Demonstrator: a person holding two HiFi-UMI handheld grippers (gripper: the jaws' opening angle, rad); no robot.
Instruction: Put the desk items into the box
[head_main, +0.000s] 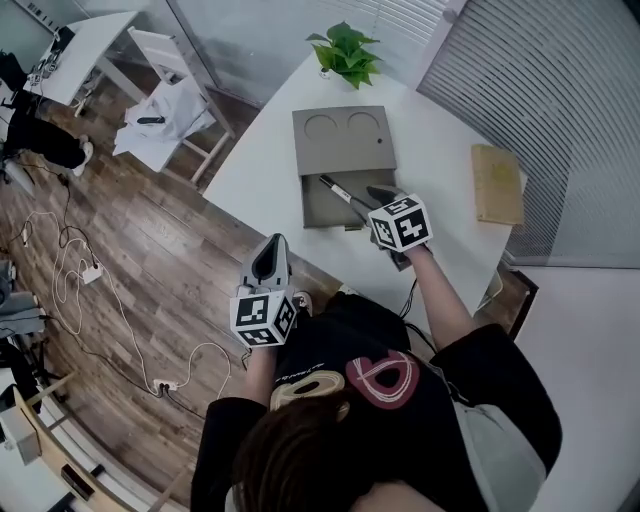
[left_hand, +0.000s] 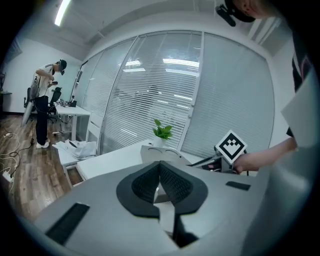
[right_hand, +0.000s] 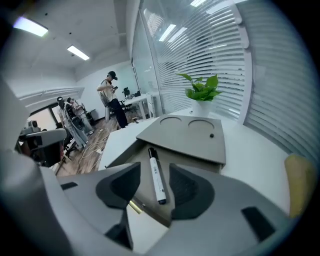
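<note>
In the head view the right gripper (right_hand: 155, 170) covered the near end of the pen (right_hand: 158, 182) and the drawer's (head_main: 325, 205) near right corner. The back of the drawer ran out of sight under the top of the box (head_main: 345, 135). The print on the pen was too small to read. A small brass-coloured piece (right_hand: 132, 205) sat at the drawer's front edge, half behind the jaws, and what it was could not be told. The book (head_main: 497, 183) showed in the right gripper view only as a blurred tan patch at the frame's edge.

The grey box stood on the white table (head_main: 270, 165), with the plant (head_main: 345, 52) just behind it and the book well off to its right. Its top carried two round hollows and a small dark dot. The drawer was pulled out toward the person, and the pen lay on its floor, dark cap pointing toward the back.

The right gripper hung over the open drawer with its jaws wide apart. The pen lay between them, lengthwise, and neither pad pressed on it.

The left gripper (left_hand: 160, 165) was held off the table's near edge, close to the person's body. Its pads were closed against each other with nothing between them.
</note>
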